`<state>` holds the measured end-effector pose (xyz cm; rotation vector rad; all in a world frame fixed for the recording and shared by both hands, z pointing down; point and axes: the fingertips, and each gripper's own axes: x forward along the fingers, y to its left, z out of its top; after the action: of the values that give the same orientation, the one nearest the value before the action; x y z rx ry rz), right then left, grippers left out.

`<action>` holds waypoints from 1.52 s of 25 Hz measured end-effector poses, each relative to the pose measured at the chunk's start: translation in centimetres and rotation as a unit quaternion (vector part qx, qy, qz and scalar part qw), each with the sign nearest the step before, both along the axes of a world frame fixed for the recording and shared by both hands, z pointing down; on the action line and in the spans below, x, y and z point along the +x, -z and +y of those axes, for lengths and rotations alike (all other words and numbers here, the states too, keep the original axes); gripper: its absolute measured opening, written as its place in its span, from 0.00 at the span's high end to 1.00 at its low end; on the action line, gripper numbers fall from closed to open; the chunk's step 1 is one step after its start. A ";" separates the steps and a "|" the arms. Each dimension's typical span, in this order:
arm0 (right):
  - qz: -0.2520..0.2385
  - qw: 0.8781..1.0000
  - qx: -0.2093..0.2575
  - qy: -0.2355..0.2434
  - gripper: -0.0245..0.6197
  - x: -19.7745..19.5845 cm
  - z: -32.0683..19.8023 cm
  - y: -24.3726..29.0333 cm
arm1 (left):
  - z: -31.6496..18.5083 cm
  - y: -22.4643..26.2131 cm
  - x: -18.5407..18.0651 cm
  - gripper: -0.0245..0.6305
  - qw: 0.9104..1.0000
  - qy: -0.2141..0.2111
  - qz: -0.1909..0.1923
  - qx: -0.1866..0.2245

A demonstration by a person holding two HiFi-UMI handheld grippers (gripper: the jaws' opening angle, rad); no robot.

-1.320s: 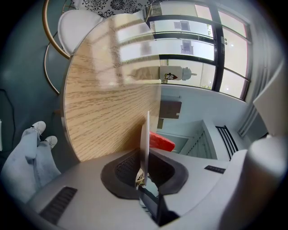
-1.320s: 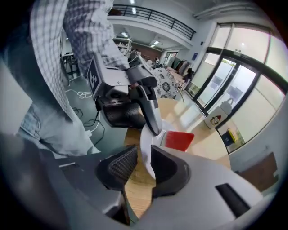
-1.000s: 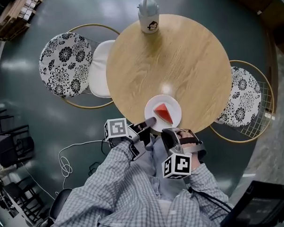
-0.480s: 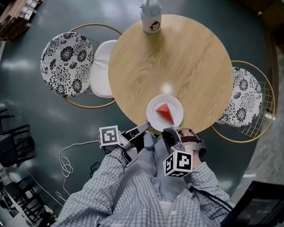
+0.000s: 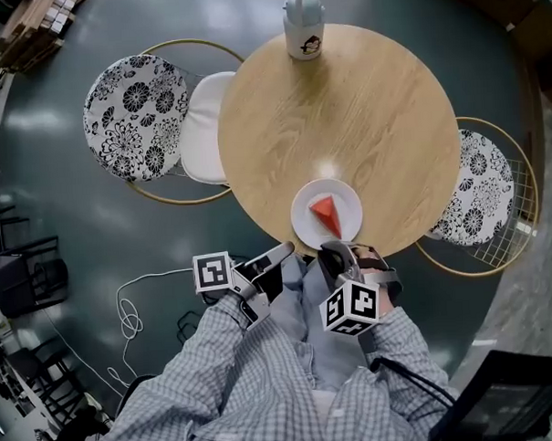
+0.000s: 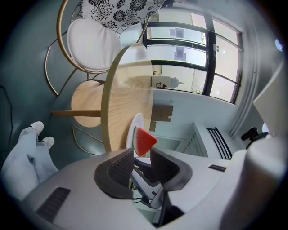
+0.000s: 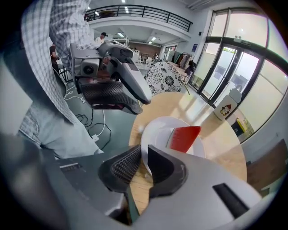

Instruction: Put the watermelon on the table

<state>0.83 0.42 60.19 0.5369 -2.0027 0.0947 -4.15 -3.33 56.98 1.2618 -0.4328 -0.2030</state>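
A red watermelon wedge (image 5: pixel 327 215) lies on a white plate (image 5: pixel 305 214) at the near edge of the round wooden table (image 5: pixel 344 111). My right gripper (image 5: pixel 335 252) is shut on the plate's near rim; in the right gripper view the plate (image 7: pixel 159 134) runs between its pads, with the wedge (image 7: pixel 184 137) beyond my right gripper (image 7: pixel 144 161). My left gripper (image 5: pixel 276 261) hangs off the table's edge, left of the plate, open and holding nothing. From my left gripper (image 6: pixel 141 155) the wedge (image 6: pixel 144 140) and plate (image 6: pixel 135 128) show just beyond the jaws.
A white bottle with a cartoon label (image 5: pixel 304 26) stands at the table's far edge. Floral-cushioned wire chairs stand at the left (image 5: pixel 134 116) and right (image 5: pixel 483 197). A white cable (image 5: pixel 125 313) lies on the dark floor.
My left gripper let go of the plate's rim, opened wide and drew back from the table toward the person. The right gripper has kept its grip on the plate.
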 end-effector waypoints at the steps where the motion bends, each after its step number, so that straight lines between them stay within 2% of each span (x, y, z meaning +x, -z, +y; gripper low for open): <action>1: -0.009 1.000 -0.001 -0.005 0.89 0.0 0.0 0.1 | -0.1 0.1 0.0 0.78 1.000 0.001 -0.002 0.006; 4: -0.060 0.997 -0.001 -0.046 0.89 -0.2 -0.4 1.3 | -0.5 0.7 0.2 0.78 1.000 0.007 -0.011 0.025; 7: -0.138 0.983 -0.003 -0.124 0.89 0.1 -1.5 3.4 | -0.8 1.7 0.4 0.82 0.999 0.012 -0.008 0.041; 9: -0.193 0.965 -0.015 -0.175 0.89 0.5 -2.1 4.8 | -1.1 2.8 0.5 0.93 0.998 0.018 0.004 0.054; 10: -0.219 0.955 -0.023 -0.199 0.89 0.8 -2.3 5.4 | -1.2 3.6 0.6 0.95 0.998 0.022 0.014 0.062; 13: -0.274 0.926 -0.034 -0.259 0.89 2.2 -2.7 7.1 | -1.6 5.7 1.1 0.95 0.995 0.022 0.038 0.088; 16: -0.296 0.907 -0.028 -0.298 0.89 3.5 -2.8 8.5 | -1.5 7.8 1.8 0.95 0.993 0.004 0.052 0.108; 19: -0.329 0.883 -0.019 -0.334 0.89 4.6 -3.2 10.5 | -1.5 9.6 2.7 0.95 0.990 -0.013 0.073 0.119; 22: -0.354 0.865 0.007 -0.356 0.89 5.7 -4.1 12.6 | -1.7 10.8 3.3 0.95 0.989 -0.024 0.076 0.126; 26: -0.377 0.848 0.038 -0.370 0.90 7.0 -5.2 15.2 | -2.3 12.6 4.1 0.95 0.986 -0.038 0.074 0.148; 38: -0.436 0.816 0.104 -0.365 0.91 8.9 -7.1 22.0 | -3.9 19.5 6.3 0.95 0.966 -0.054 0.095 0.236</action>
<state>9.74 -6.69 38.16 1.6204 -2.5596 0.7083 2.13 -7.26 37.52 1.7101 -0.1486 -0.3444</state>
